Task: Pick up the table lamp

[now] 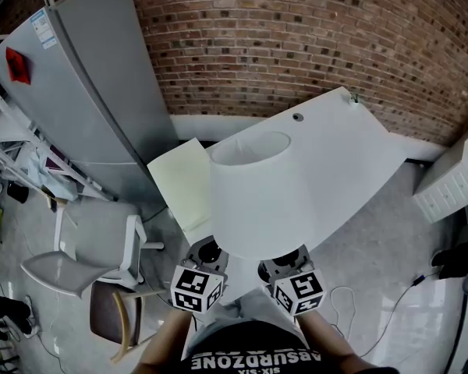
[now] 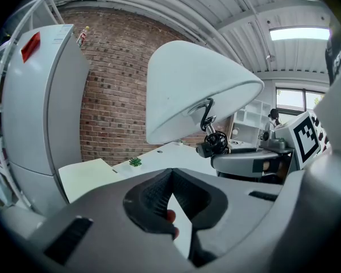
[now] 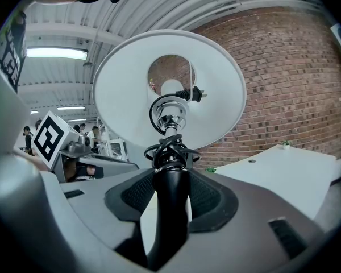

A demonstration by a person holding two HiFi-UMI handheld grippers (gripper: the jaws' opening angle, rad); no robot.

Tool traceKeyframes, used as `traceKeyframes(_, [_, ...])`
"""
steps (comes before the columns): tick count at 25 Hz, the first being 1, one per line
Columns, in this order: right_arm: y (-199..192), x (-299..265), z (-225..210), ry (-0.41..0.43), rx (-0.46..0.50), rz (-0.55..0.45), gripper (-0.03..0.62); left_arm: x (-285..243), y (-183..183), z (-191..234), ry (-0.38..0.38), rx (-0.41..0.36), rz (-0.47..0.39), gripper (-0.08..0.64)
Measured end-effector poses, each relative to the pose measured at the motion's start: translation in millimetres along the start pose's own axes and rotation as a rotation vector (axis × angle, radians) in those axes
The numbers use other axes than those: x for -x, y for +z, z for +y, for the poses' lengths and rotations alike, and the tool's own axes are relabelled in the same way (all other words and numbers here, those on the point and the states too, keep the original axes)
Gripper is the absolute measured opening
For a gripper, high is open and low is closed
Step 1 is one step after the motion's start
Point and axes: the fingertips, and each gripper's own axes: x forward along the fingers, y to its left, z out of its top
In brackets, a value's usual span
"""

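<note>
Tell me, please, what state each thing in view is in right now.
Lamp: unlit, lifted clear of the table, held by its stem.
Cord: coiled round the stem, plug loose, not plugged in.
Right claw: shut on the lamp's stem.
Left claw: shut, empty.
Fridge: doors closed.

The table lamp (image 1: 265, 201) is over the table (image 1: 359, 146), refrigerator (image 1: 93, 92) at left, chair (image 1: 86, 248) before the refrigerator.
</note>
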Motion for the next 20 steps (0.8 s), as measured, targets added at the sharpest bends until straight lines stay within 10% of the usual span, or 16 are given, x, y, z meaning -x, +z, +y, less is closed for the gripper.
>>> traceKeyframes(20, [5.0,4.3,2.0,-0.02,0.006,-0.013,0.176,0.5,1.0,-5.7,-0.025,-0.008,-0.001,-0.005])
